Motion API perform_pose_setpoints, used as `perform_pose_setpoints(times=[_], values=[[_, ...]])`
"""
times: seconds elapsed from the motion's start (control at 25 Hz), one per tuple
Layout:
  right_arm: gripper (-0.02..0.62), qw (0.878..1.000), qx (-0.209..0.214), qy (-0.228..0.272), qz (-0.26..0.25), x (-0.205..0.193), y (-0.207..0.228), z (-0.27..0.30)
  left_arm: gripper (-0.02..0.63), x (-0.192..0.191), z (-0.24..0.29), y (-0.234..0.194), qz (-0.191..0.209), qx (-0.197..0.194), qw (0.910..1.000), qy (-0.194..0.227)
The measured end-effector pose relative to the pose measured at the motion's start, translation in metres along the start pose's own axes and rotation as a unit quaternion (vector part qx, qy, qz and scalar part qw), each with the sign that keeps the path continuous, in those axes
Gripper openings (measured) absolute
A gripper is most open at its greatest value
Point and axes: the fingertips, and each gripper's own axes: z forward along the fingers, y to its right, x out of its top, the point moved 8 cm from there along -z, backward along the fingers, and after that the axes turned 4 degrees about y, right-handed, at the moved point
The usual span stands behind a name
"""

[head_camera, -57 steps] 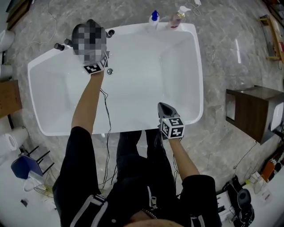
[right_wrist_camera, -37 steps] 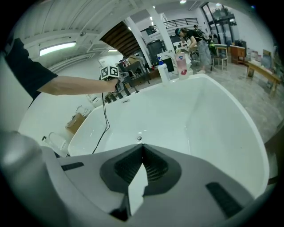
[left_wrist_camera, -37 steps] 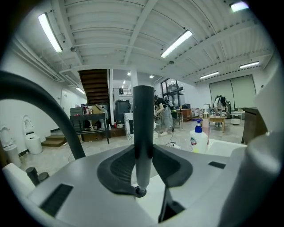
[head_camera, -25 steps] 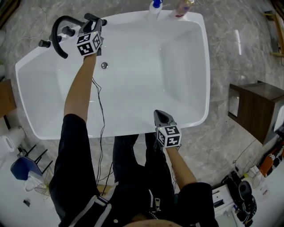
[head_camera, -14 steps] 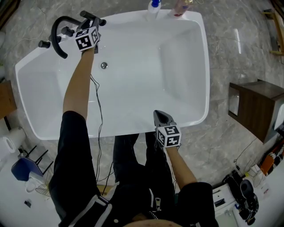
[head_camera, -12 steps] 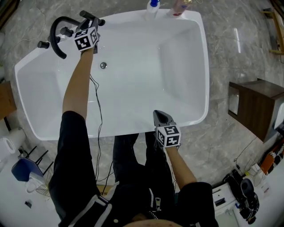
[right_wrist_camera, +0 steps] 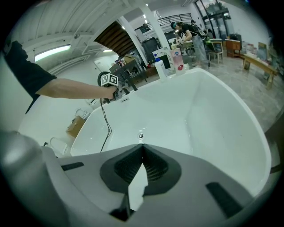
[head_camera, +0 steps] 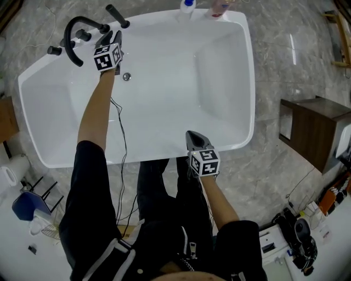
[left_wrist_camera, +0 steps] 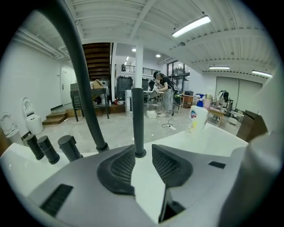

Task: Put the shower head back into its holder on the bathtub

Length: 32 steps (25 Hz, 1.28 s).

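Left gripper outstretched, fingers apart; right gripper tucked close, fingers together.

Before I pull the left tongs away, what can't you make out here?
Shower head seating: left gripper view, its foot shows only in the gap of the left tongs; head view, too small.
Bottles: head view, cut off by the top edge; left gripper view, label too small to read.
Spout: left gripper view, its end runs off the top edge.
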Motion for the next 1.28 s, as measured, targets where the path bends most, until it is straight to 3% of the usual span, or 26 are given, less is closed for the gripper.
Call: perform_pose_setpoints(times=[0.24,0.44,0.6,0.96,1.12,1.28], values=[[0.006,1.000,0.011,0.012,-0.018,0.021,-0.008,-0.011,0.078,-0.033,-0.078,0.038,0.004,-0.037,0.9989,-0.027],[0.006,0.999,0.025,0.036,-0.030,0.050,-0.010,-0.020,0.037,-0.038,-0.147,0.076,-0.009,-0.080,0.9960,-0.039],[0.006,0.997,0.031,0.067,-0.037,0.081,-0.020,-0.026,0.035,-0.024,-0.201,0.098,-0.010,-0.070,0.9970,-0.031],[0.005,0.990,0.058,0.103,-0.081,0.122,-0.062,-0.053,0.037,-0.023,-0.310,0.127,-0.079,-0.030,0.9958,-0.034],[0.005,0.986,0.064,0.118,-0.102,0.137,-0.078,-0.062,0.037,-0.007,-0.335,0.133,-0.070,-0.037,0.9966,-0.024],[0.006,0.976,0.069,0.158,-0.131,0.180,-0.097,-0.072,0.037,0.036,-0.346,0.122,-0.050,-0.030,0.9981,0.018]])
